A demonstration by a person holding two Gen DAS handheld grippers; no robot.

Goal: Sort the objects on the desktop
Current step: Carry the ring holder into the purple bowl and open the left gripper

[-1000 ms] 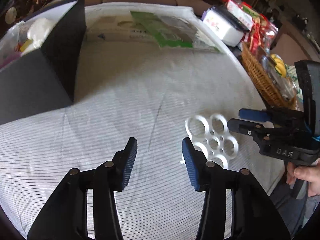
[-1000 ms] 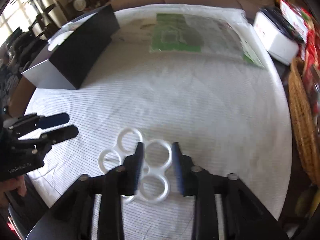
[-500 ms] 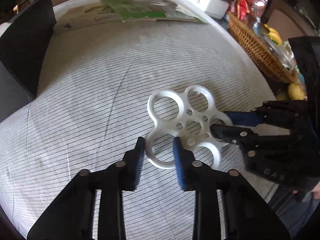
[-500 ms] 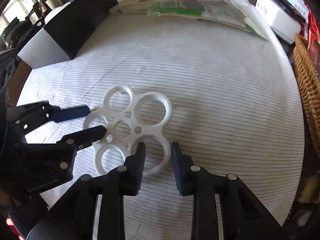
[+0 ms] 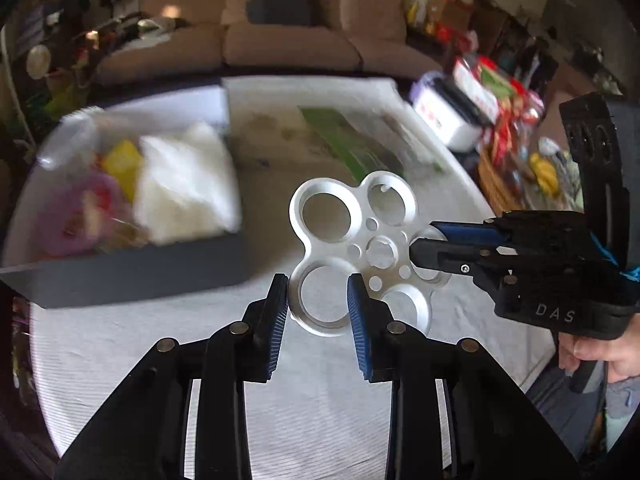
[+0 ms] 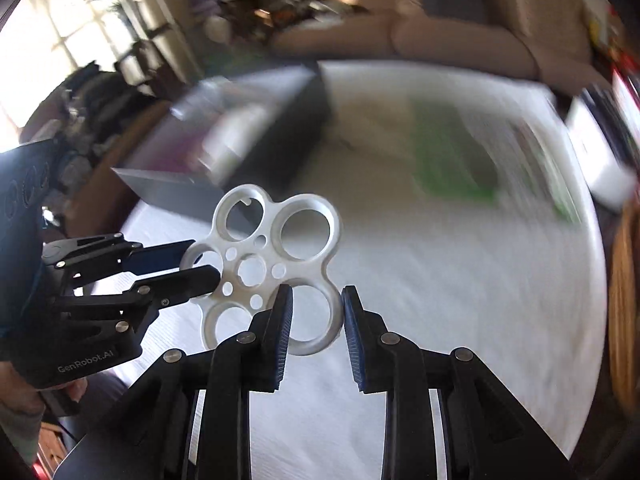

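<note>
A white plastic plate with several round holes [image 5: 360, 248] hangs in the air above the table, held from two sides. My left gripper [image 5: 318, 304] is shut on one of its ring lobes. My right gripper [image 6: 316, 312] is shut on another ring lobe of the same plate [image 6: 272, 264]. In the left wrist view the right gripper [image 5: 432, 244] comes in from the right. In the right wrist view the left gripper [image 6: 200, 264] comes in from the left. A dark open box [image 5: 132, 276] with bags and colourful items stands on the left of the table.
The round table has a white striped cloth [image 5: 320, 400]. Green-printed plastic sheets [image 5: 360, 144] lie at the far side. A white container [image 5: 452, 116] and a wicker basket [image 5: 500, 192] with packets stand at the right edge. A sofa is behind.
Both grippers have lifted the white plate off the cloth and raised it; it lay flat on the table before. The views now tilt up towards the box and the sofa.
</note>
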